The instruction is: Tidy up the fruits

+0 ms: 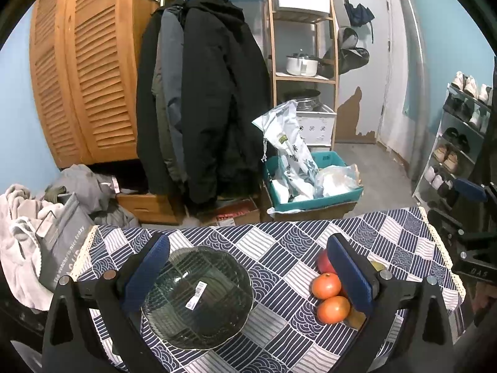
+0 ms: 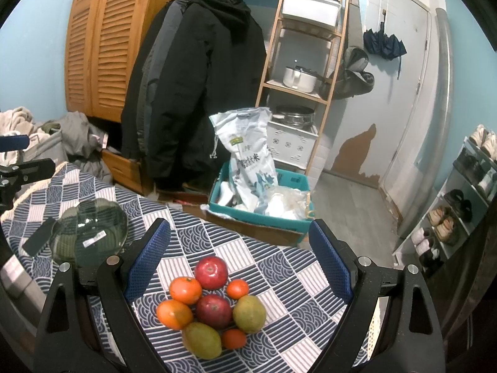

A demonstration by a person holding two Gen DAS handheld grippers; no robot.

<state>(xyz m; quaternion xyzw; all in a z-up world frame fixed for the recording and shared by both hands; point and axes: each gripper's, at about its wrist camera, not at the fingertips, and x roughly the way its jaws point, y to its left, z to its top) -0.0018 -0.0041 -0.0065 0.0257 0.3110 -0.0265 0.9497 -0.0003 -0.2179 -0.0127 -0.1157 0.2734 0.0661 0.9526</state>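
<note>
My left claw (image 1: 248, 267) hangs wide above the empty glass bowl (image 1: 198, 298), likely to steady it as the place for the fruit. My right claw (image 2: 239, 255) is wide too, holding nothing, poised over the fruit pile (image 2: 211, 304) clustered on the tablecloth (image 2: 279, 267), well apart from the bowl.

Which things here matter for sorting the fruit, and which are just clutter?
Job: glass bowl, empty; two red apples; oranges; two yellow-green fruits; left gripper and right gripper, both open.

Clutter: coats, rice bag, teal crate, shoe rack.
</note>
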